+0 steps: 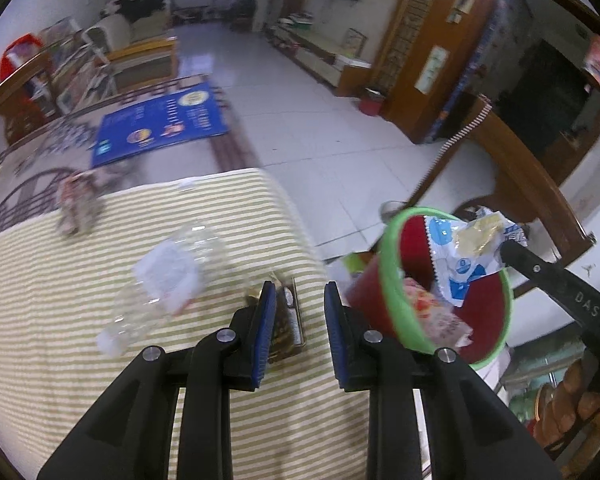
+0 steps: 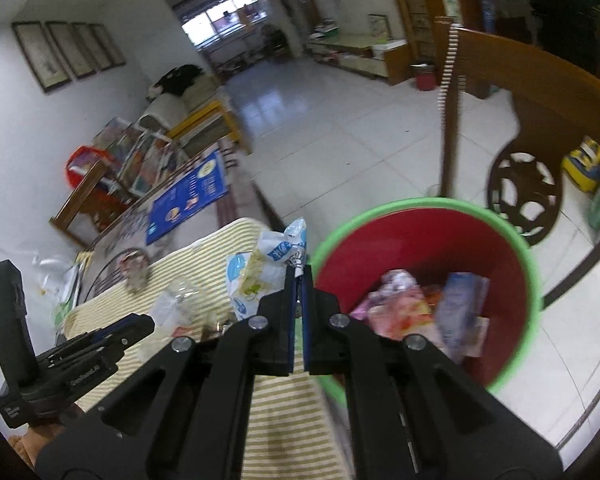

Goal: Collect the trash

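My left gripper [image 1: 299, 286] is open and empty above a brown snack wrapper [image 1: 287, 326] on the striped tablecloth [image 1: 80, 360]. A clear plastic bottle [image 1: 160, 280] lies to its left, and a crumpled wrapper [image 1: 76, 208] lies farther back. My right gripper [image 2: 299, 270] is shut on a white and blue wrapper [image 2: 268, 268] and holds it at the left rim of the red bin with a green rim [image 2: 532, 272]. In the left wrist view the same wrapper [image 1: 464, 252] hangs over the bin [image 1: 396, 280]. Several wrappers [image 2: 420, 308] lie inside the bin.
A wooden chair [image 1: 512, 168] stands behind the bin on the tiled floor [image 1: 320, 128]. A blue mat [image 1: 160, 124] lies beyond the table. The left gripper body [image 2: 60, 368] shows at the left of the right wrist view.
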The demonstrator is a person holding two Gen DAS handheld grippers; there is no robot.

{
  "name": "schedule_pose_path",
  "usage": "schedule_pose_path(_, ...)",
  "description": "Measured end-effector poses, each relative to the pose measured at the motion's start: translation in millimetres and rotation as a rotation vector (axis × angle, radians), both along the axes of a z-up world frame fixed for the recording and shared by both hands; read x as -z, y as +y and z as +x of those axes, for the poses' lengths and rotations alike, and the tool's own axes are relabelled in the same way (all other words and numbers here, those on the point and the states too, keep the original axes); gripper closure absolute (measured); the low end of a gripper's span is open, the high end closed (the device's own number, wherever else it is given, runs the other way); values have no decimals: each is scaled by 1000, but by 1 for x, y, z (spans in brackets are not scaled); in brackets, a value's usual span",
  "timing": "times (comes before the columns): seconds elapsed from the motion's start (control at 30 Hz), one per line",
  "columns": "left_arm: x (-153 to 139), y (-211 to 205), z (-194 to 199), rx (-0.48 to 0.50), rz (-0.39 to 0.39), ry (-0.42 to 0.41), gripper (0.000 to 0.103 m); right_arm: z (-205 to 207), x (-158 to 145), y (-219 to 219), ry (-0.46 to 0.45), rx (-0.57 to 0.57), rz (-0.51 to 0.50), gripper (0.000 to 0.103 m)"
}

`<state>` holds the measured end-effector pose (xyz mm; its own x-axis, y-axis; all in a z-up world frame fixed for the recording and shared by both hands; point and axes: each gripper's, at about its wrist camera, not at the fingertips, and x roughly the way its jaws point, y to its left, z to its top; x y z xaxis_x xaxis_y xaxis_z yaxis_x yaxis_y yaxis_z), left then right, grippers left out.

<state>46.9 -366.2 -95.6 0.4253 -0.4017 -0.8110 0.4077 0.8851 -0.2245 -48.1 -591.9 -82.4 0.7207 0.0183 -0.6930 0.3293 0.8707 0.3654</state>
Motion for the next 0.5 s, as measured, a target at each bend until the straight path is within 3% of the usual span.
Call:
schedule_pose_path(0.27,-7,-44,-8,79,-6,-18,77,-24,3,-39,9,67,1,100)
schedule_pose_path(0.33,-7,-33,-4,63,-9,-35,64,-28,3,-46,8,77,5,100)
schedule_pose_path(0.37,-7,-27,-3,60,-11,-36,50,-29,4,-50,7,80,9,100)
schedule_pose_path(0.5,9,3,2,41,67,-42,37,-28,7,-49,6,55,32,100)
